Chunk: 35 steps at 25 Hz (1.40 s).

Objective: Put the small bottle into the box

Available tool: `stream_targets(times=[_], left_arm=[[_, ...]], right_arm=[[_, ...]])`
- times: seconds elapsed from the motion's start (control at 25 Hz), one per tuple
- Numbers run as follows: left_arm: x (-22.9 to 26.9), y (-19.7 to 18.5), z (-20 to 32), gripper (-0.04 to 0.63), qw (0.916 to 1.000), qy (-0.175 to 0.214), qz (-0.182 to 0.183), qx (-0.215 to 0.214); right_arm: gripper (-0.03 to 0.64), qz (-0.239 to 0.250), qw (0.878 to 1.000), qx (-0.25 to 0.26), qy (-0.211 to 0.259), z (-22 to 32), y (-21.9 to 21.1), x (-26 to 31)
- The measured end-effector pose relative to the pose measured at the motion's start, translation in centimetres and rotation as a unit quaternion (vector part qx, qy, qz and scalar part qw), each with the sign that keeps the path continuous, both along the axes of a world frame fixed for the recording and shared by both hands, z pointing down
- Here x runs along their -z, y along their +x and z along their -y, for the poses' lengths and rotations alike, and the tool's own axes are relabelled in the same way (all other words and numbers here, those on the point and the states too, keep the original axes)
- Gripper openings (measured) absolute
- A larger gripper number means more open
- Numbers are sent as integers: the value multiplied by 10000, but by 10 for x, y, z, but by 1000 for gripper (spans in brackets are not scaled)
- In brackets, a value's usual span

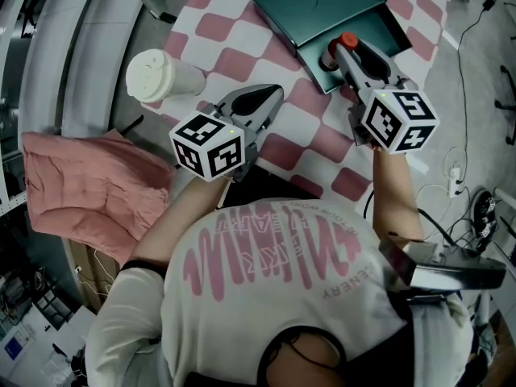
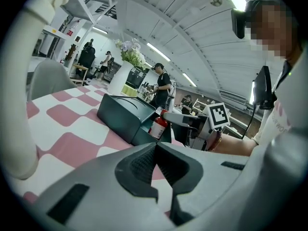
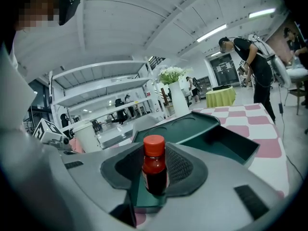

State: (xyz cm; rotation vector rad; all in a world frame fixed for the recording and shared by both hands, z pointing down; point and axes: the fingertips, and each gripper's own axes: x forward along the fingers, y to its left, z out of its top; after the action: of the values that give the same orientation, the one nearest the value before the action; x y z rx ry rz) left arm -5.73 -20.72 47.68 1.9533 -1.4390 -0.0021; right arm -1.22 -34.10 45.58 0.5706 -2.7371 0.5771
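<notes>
The small bottle [image 3: 154, 172], dark red with an orange-red cap, stands upright between the pads of my right gripper [image 3: 155, 153], which is shut on it. In the head view the bottle [image 1: 347, 41] hangs over the near part of the open dark teal box [image 1: 322, 2], with the right gripper [image 1: 343, 52] reaching in from the near side. The box's tray [image 3: 226, 146] lies just beyond the bottle. My left gripper [image 1: 268, 95] hovers over the checkered table to the left of the box, shut with nothing between its jaws. From the left gripper [image 2: 156, 144] I see the box [image 2: 122, 113] and bottle [image 2: 159, 127] ahead.
A white lidded paper cup [image 1: 157, 75] stands on the pink-and-white checkered tablecloth [image 1: 234, 55] left of the left gripper. A pink cloth [image 1: 81, 188] lies off the table's left side. Cables [image 1: 472, 22] run over the floor at the right. People stand far off in the room.
</notes>
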Motion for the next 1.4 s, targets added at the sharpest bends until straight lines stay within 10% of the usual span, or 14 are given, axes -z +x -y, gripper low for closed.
stream_targets(times=[1.4], left_arm=[[6, -6, -14, 8, 9999, 15, -16, 170]], right_arm=[[137, -323, 9993, -52, 200, -7, -2, -14]])
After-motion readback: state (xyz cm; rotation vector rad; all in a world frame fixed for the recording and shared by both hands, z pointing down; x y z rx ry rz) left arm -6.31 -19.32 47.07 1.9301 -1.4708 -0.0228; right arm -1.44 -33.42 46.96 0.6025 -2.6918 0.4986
